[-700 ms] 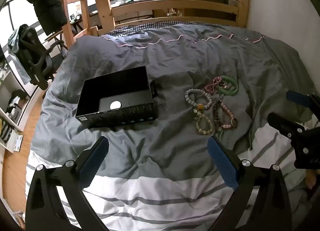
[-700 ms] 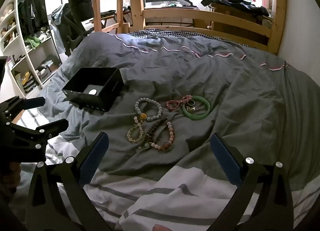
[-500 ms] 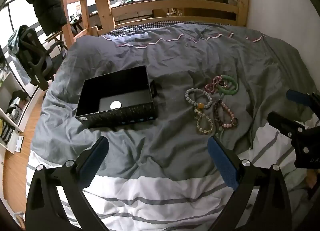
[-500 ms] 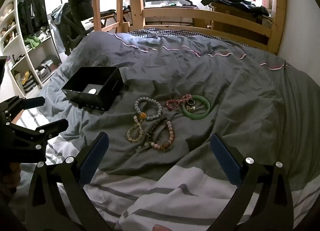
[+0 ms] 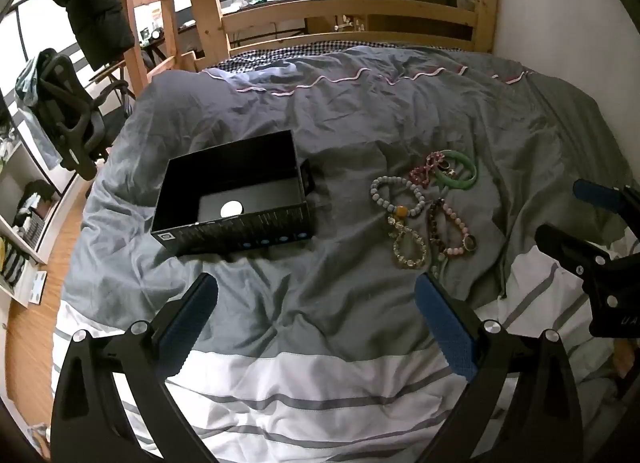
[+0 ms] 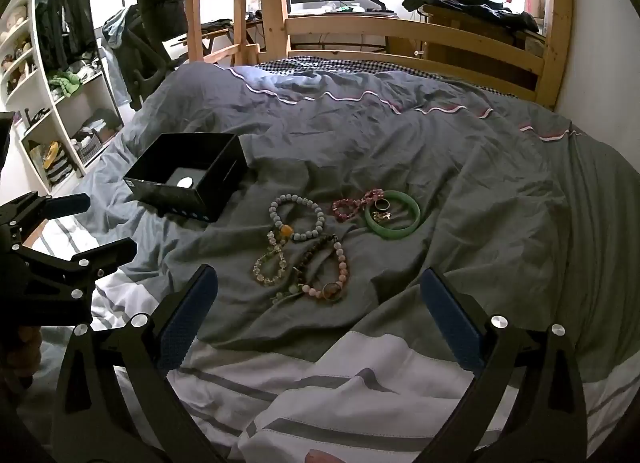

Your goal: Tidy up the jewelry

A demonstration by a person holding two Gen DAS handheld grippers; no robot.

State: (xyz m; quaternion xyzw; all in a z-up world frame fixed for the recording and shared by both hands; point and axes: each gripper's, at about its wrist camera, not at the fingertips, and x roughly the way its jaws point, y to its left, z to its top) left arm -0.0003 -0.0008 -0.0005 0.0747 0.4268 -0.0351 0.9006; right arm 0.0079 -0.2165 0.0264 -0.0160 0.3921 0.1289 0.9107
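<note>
Change: nothing has moved since the earlier frames.
Your left gripper [image 5: 316,305]: spread wide, empty.
Your right gripper [image 6: 318,303]: spread wide, empty.
Beaded bracelets [image 6: 298,247]: 12 o'clock, on the wrinkled grey duvet [image 6: 440,167].
Smooth green bangle [image 6: 394,215]: 1 o'clock.
Open black cardboard box [image 6: 186,177]: 10 o'clock.

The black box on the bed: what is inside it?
Inside the black box only one small white round object shows on the dark floor. The near wall hides the front strip of the floor, so anything there cannot be seen.

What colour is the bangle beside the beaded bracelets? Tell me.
Green; the bangle shows best in the right wrist view.
</note>
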